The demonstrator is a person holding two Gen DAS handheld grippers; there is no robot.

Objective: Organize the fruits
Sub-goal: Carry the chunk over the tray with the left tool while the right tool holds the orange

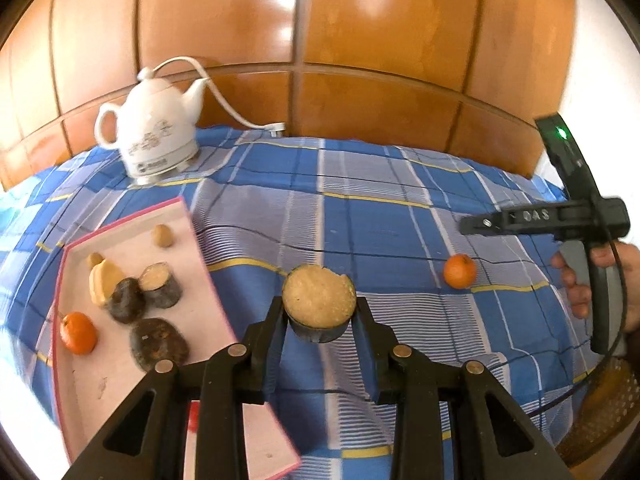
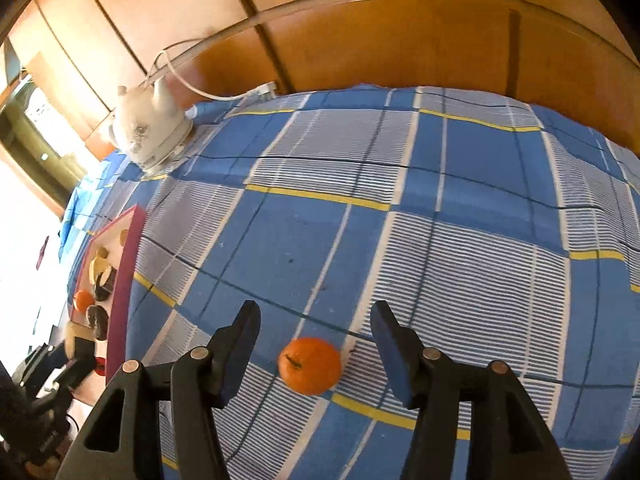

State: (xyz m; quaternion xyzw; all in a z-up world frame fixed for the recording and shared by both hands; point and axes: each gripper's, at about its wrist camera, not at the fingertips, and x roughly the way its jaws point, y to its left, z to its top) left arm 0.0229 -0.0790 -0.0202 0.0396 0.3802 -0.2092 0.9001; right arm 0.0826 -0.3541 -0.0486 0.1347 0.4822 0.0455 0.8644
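A blue plaid cloth (image 1: 360,200) with yellow and white lines covers the table. Behind its far edge stands glossy orange-brown wood panelling (image 1: 320,40), catching bright glare. At far left, a white electric kettle (image 1: 154,136) trails its cord (image 1: 236,112).

Left gripper (image 1: 320,312): black linkage arms, round silver pivot pins, dark blue pads. Right gripper (image 2: 316,344): same build, green indicator light, grey handle.

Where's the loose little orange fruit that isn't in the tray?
The small round orange fruit lies on the blue checked cloth, between the open right hand-held gripper fingers, untouched.
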